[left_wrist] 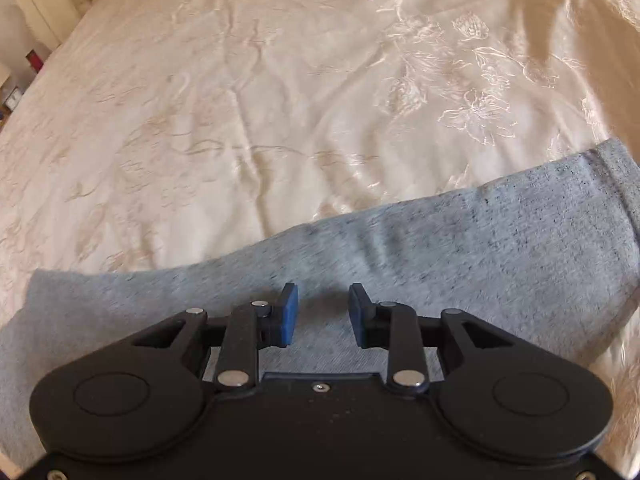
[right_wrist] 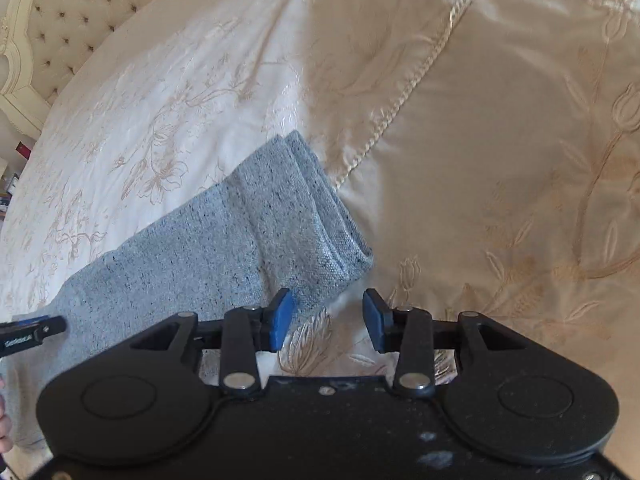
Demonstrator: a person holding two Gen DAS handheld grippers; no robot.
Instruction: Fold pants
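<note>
Cream embroidered bedspread [left_wrist: 248, 92] filling both views, tufted headboard [right_wrist: 60, 12] at far left. Grey pants [left_wrist: 460, 248] lying flat across bed, already doubled lengthwise by the look of it, stacked cuffs [right_wrist: 320, 216] at the right end beside a corded pillow [right_wrist: 500, 128]. Left gripper [left_wrist: 323, 312] hovering over mid-leg, jaws apart, nothing between them. Right gripper [right_wrist: 327, 320] just beside the cuff corner, jaws apart, over bare bedspread, empty. Probably between folds. Next: pinch cuff end through all layers, carry toward waistband, keep edges aligned.
</note>
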